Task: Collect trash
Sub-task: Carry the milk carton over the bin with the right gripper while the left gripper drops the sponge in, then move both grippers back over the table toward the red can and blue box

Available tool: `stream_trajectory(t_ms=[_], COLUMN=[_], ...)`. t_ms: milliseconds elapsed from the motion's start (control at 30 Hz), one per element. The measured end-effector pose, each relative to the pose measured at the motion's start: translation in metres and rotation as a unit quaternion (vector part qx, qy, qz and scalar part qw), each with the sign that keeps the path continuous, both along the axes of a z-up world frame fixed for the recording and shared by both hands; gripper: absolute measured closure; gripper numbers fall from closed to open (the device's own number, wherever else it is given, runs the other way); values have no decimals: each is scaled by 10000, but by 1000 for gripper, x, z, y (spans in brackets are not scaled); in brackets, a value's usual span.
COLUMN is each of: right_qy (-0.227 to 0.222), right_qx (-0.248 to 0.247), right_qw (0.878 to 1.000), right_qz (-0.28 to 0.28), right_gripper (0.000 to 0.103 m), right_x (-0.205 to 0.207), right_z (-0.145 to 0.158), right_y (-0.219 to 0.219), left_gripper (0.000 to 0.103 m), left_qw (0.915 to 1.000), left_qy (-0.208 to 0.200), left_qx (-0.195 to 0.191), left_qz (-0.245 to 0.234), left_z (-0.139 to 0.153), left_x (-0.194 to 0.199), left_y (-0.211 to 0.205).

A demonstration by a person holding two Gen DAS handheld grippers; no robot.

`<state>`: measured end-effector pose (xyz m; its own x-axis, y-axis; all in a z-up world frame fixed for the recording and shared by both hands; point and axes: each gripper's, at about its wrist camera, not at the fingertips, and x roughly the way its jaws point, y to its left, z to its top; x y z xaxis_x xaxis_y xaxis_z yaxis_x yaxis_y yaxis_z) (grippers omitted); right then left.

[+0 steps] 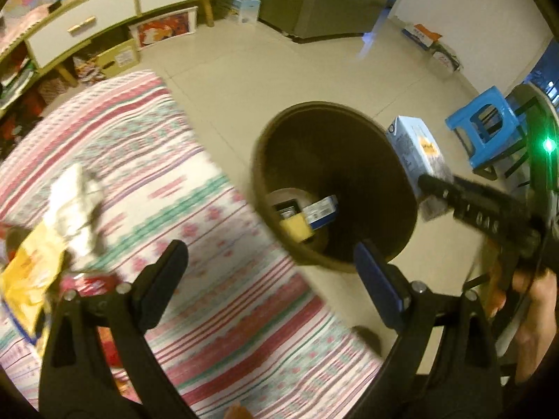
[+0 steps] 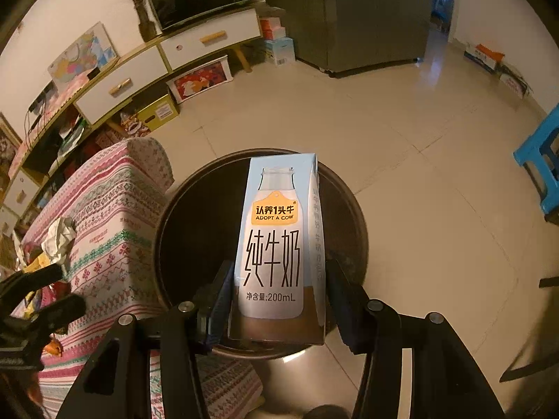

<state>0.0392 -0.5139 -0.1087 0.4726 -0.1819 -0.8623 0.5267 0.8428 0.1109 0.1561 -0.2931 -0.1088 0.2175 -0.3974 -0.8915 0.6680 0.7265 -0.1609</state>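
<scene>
- The right gripper (image 2: 279, 300) clamps a milk carton (image 2: 279, 241) by its lower end, the pads pressing both narrow sides, and holds it upright over the open mouth of the bin (image 2: 353, 216).
- The left gripper (image 1: 269, 279) stands wide with nothing between its fingers, above the table's bin-side edge.
- The bin, dark and round, stands on the floor against the table (image 1: 146, 160), which wears a striped cloth; a small box (image 1: 319, 211) and a yellow item (image 1: 297, 228) already lie at its bottom.
- More trash waits near the table's left edge: a crumpled paper (image 1: 77, 206) and a yellow wrapper (image 1: 28, 279) beside it.
- Risk: in the left view the carton sits towards the bin's far rim, so I judge that a release now could clip the rim and tip it onto the floor.
- Risk: the grip is low on a tall carton, so it could pivot and fall askew as the pads part.
- Risk: the two grippers are close, and a sweep of the left one could knock the right.
</scene>
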Motion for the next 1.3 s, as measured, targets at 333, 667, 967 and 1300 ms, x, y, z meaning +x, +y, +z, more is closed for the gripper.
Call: stream_trajectory(t_ms=[333, 667, 967, 1300], right_qy=[-257, -187, -99, 166], right_qx=[-339, -521, -476, -459], right_qw=[9991, 9980, 9941, 9816], right_qz=[-31, 313, 970, 1847], right_gripper=[28, 26, 22, 22], right_x=[3, 6, 20, 60], right_z=[24, 43, 52, 39], right_y=[17, 54, 119, 205], left_gripper=[7, 7, 7, 7], left_qw=[9993, 9971, 9895, 9776], left_qy=[-42, -310, -172, 151], left_qx=[-118, -145, -227, -262], left_qz=[342, 685, 1418, 2082], left_z=[8, 25, 24, 11], left_x=[8, 10, 26, 50], left_y=[72, 146, 218, 277])
